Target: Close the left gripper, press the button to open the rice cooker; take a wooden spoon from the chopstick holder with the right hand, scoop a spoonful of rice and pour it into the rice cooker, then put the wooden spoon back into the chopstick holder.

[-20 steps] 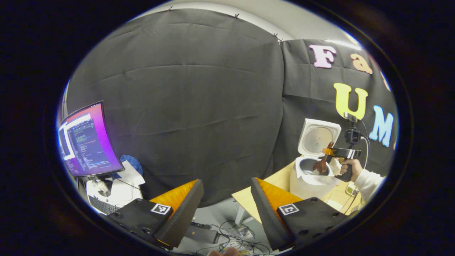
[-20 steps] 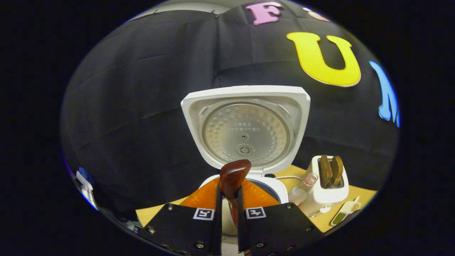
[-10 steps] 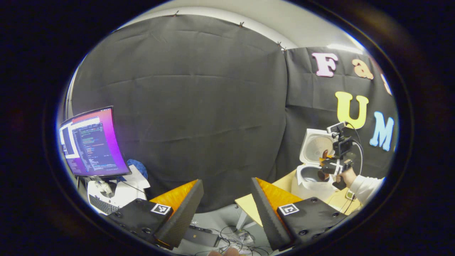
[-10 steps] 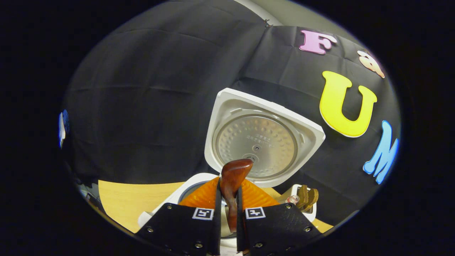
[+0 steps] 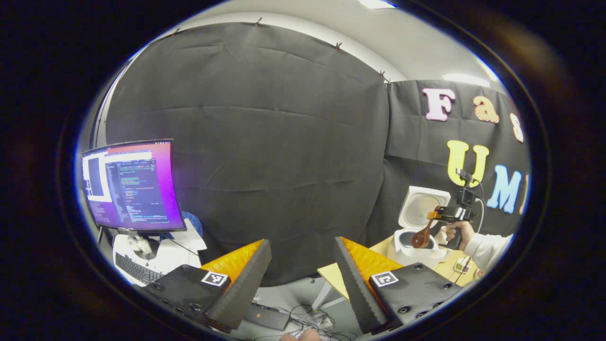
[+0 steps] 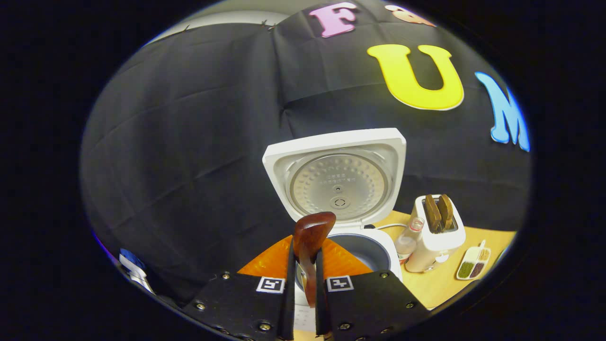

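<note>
Raised wooden spoon (image 6: 310, 237) apparently between jaws.

The cooker (image 6: 350, 246) is white and stands on a pale wooden table (image 6: 440, 289), near its left end by the left gripper view (image 5: 419, 246). Its lid (image 6: 337, 177) is swung up and back, nearly upright against the cloth wall, showing a round dimpled metal inner plate. The grey inner pot is open below it.

The spoon (image 6: 310, 246) is dark reddish-brown wood with a glossy, rounded handle end. That end sticks up in front of the lid in the right gripper view. In the left gripper view the spoon (image 5: 421, 236) hangs slanted, bowl lowest, over the cooker's open mouth.
</note>
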